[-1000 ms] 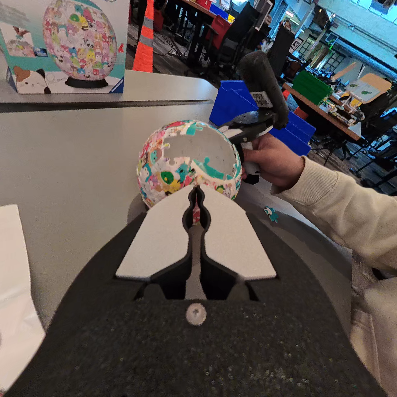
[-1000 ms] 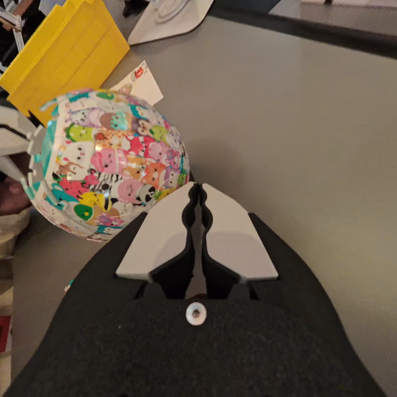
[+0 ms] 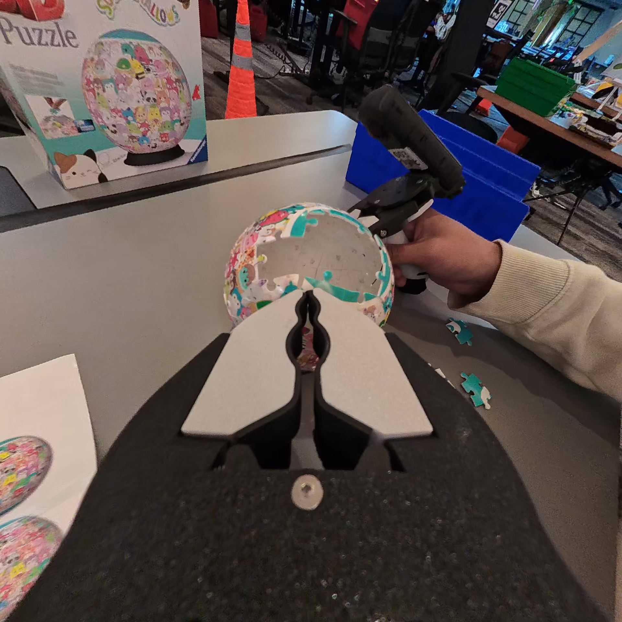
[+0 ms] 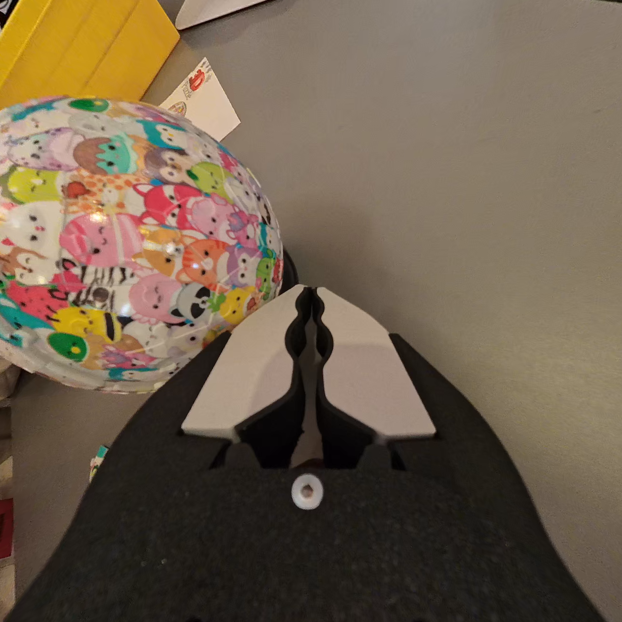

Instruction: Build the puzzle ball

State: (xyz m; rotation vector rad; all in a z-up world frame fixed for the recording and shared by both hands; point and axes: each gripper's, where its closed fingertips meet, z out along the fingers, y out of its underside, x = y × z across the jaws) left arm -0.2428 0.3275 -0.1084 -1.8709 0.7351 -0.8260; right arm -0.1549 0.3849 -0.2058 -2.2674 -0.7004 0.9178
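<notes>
Left wrist view shows us the left gripper [image 3: 308, 296] with its fingers pressed together, tips right against the near rim of the puzzle ball [image 3: 308, 266]; a colourful scrap shows in the slot between the fingers, but we cannot tell whether it is a pinched piece or the ball's surface behind. We see the ball on the grey worktop [image 3: 117, 269], its big unfinished opening turned toward this camera, with the pale inside of the shell visible. On its far right side the right gripper [image 3: 361, 215] touches the rim of the opening, gripped by a hand [image 3: 444, 255] in a cream sleeve. Two loose teal puzzle pieces [image 3: 459, 331] lie on the worktop right of the ball. We note the puzzle box [image 3: 111, 97] upright at the back left, a printed sheet [image 3: 37, 437] near left, a blue bin [image 3: 471, 175] beyond the hand, and an orange cone [image 3: 240, 67] on the floor

Right wrist view gives us the right gripper [image 4: 311, 289] with fingers pressed together and nothing visible between them, just beside the ball's [image 4: 128, 242] finished, picture-covered side. A yellow bin [image 4: 77, 50] and a small white card [image 4: 208, 101] lie beyond the ball
</notes>
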